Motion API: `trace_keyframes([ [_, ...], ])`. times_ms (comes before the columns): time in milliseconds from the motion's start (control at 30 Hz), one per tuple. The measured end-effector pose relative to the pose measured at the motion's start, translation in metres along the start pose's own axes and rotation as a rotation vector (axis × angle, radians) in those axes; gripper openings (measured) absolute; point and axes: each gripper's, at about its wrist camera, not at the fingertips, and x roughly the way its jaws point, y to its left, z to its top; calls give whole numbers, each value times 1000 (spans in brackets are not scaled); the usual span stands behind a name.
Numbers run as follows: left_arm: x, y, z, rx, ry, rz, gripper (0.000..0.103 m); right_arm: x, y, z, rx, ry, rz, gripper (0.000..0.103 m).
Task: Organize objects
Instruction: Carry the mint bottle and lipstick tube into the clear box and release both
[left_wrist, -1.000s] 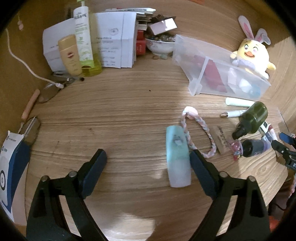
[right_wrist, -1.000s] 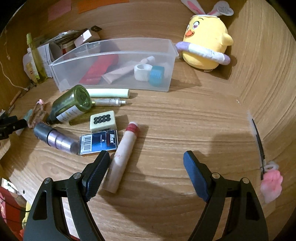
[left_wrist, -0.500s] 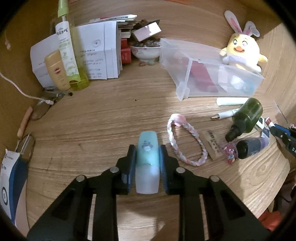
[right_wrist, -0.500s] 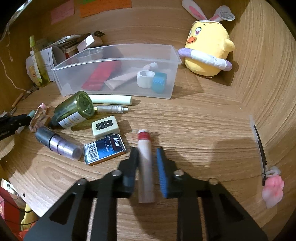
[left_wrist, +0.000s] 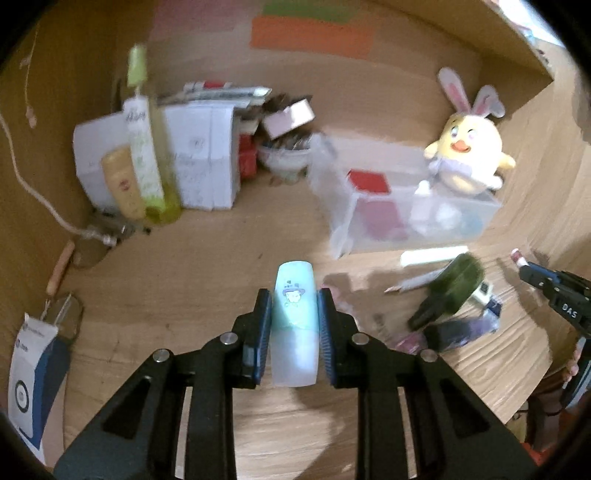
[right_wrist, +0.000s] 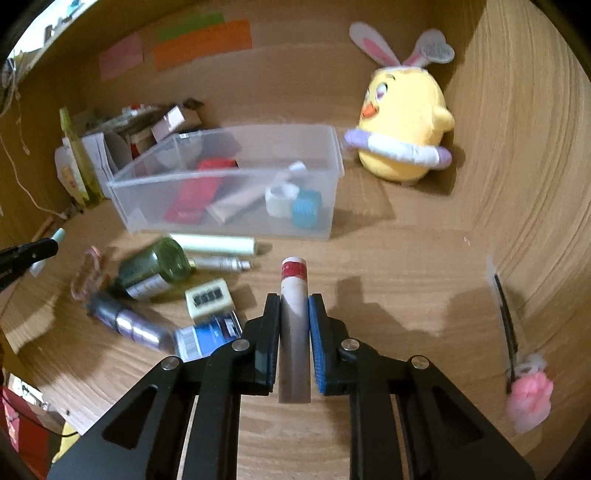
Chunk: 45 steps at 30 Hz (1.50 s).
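The left gripper pinches a pale blue tube between its pads, short of the clear bin. The right gripper pinches a red-capped tube in front of that bin.

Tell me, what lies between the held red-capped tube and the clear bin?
Only bare wooden desk, seen in the right wrist view, lies between the red-capped tube and the clear bin.

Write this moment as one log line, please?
left gripper: shut on pale blue tube | right gripper: shut on red-capped tube | clear bin: ahead
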Motion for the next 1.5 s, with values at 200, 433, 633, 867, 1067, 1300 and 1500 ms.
trace_keyframes([
  [200, -1, -25, 18, 21, -46, -58, 24, -8, 7, 21, -10, -63, 39, 14],
  [433, 7, -57, 43, 42, -78, -119, 24, -9, 9, 45, -23, -118, 76, 14],
  [633, 17, -73, 63, 43, -86, -145, 24, -1, 5, 64, -30, -136, 100, 14],
  [867, 32, -85, 88, 41, -99, -155, 24, 14, -2, 91, -31, -147, 137, 14],
  [1067, 51, -90, 105, 31, -82, -166, 24, 29, -4, 109, -39, -141, 154, 14],
  [1300, 74, -93, 120, 23, -52, -176, 24, 51, -1, 126, -60, -115, 159, 14],
  [1500, 95, -95, 124, 34, -13, -171, 24, 75, 7, 128, -79, -66, 165, 14],
])
